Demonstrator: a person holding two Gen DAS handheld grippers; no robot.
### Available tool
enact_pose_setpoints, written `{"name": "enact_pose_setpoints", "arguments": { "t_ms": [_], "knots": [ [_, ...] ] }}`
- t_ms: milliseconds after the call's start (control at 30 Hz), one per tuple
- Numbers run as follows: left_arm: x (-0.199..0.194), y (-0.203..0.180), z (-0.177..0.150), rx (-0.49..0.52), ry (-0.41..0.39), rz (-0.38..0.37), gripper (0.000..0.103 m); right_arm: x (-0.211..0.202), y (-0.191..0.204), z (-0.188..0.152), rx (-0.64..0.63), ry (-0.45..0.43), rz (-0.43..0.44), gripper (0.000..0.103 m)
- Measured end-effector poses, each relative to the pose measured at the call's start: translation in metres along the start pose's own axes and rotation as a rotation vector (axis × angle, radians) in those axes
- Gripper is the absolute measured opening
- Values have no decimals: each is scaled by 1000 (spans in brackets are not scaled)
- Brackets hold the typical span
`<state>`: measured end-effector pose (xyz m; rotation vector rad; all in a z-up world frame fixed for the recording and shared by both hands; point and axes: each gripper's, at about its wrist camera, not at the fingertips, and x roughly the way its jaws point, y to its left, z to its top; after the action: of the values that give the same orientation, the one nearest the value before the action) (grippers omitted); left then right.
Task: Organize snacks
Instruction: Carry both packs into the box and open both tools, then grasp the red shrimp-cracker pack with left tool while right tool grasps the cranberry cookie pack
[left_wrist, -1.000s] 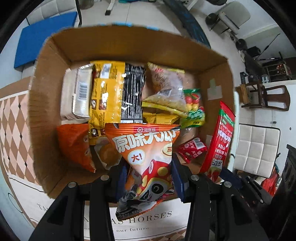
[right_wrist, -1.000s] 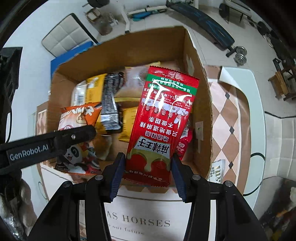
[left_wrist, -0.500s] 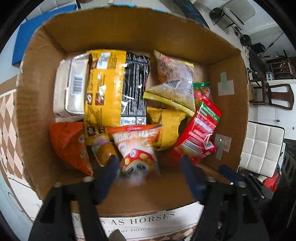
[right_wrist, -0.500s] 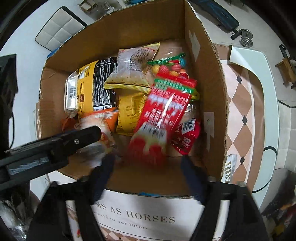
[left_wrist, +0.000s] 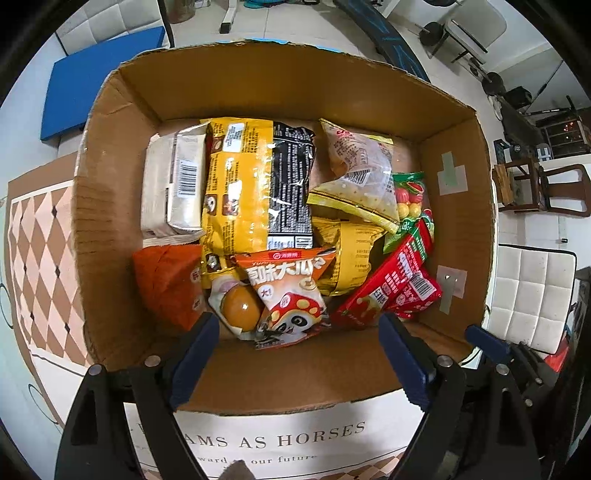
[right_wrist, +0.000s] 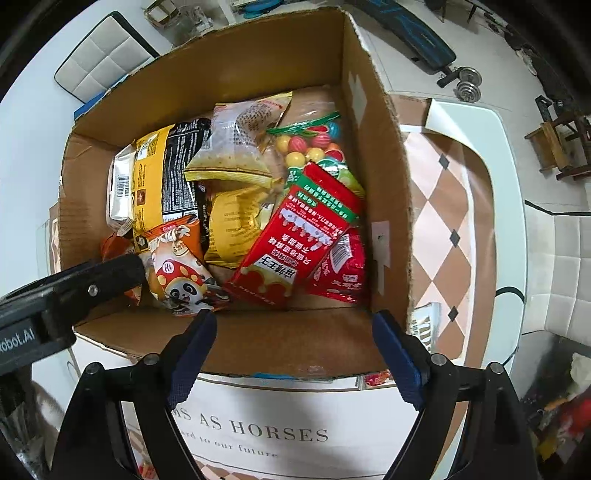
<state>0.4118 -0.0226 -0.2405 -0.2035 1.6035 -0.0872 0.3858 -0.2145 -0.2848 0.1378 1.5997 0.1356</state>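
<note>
The snacks lie heaped inside an open cardboard box (left_wrist: 458, 229), filling its floor. Nearest the front wall, an orange panda packet (left_wrist: 291, 299) rests on the pile, its printed face tilted up, and just to its right a long red packet (right_wrist: 295, 240) leans diagonally across a smaller red pouch (right_wrist: 341, 269) in the right front corner. Behind these sit a yellow-and-black bag (left_wrist: 258, 184), a pale foil-wrapped block (left_wrist: 177, 184) against the left side, a clear bag with a yellow edge (left_wrist: 358, 177), and a bag of coloured round candies (right_wrist: 314, 144) toward the right wall. A plain orange bag (left_wrist: 166, 284) occupies the left front corner, beside a clear pouch holding a round brown item (left_wrist: 240, 306). The left hand-held gripper (left_wrist: 295, 365) hangs above the box's near wall with its blue-padded fingers spread wide and nothing between them. The right hand-held gripper (right_wrist: 295, 354) is likewise spread wide and empty, poised over the same near wall, further to the right. The box stands on a desk covered by a cloth with brown and cream diamonds (right_wrist: 443, 229) and printed lettering along its near edge. White padded chairs (left_wrist: 532, 295) stand on the floor around.
</note>
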Motion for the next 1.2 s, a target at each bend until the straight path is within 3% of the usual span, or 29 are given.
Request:
{"name": "enact_pose_setpoints", "arguments": {
  "t_ms": [300,600,933,1200],
  "knots": [
    [-18,-1,-34,14,-106,43,88,-29,7,-22,-32,-121,-71,89],
    [-50,2,-81,12,-260,96,88,-59,16,-60,-71,-238,-105,89],
    [-105,1,-141,24,-454,130,88,-117,31,-119,-118,-411,-104,89],
    [-137,-7,-183,40,-559,149,88,-153,35,-161,-132,-489,-63,89]
  ]
}}
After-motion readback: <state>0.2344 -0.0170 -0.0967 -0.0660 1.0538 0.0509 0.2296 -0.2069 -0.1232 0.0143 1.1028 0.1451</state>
